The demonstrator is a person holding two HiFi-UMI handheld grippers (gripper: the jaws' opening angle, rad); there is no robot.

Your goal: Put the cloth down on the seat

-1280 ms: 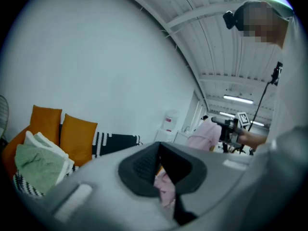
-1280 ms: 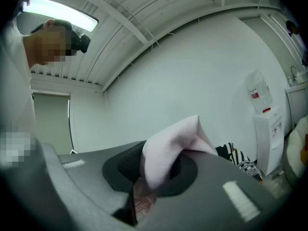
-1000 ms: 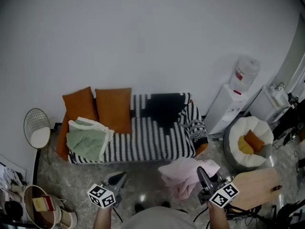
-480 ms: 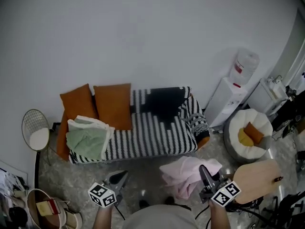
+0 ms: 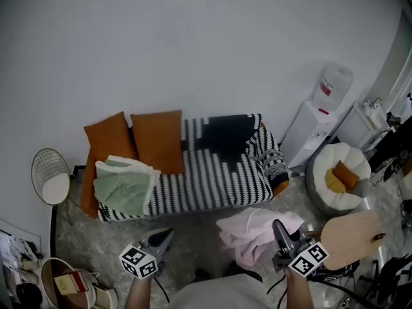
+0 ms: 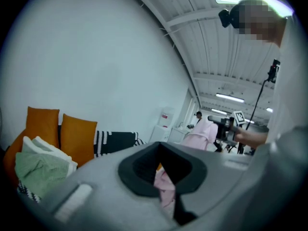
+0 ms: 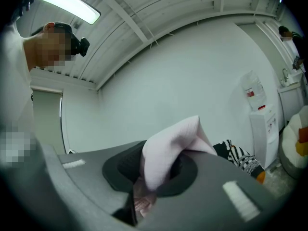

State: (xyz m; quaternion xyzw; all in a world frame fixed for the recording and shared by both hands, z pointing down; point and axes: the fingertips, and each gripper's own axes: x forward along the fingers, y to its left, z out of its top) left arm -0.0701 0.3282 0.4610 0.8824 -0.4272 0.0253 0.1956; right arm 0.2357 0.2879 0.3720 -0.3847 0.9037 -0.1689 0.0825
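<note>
Both claws are hovering before the sofa [image 5: 273, 166]: right claw [image 5: 277, 227] clamping the pink cloth [image 5: 248, 235], left claw [image 5: 162, 237] closed, seemingly empty. Reaching above the striped seat [image 5: 212, 185] before opening is looking safest.

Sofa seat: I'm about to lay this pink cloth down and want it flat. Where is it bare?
The striped middle of the sofa seat is bare, from the green blanket at its left end to the patterned throw over the right arm. The left end is crowded: blanket in front, orange cushions behind.
</note>
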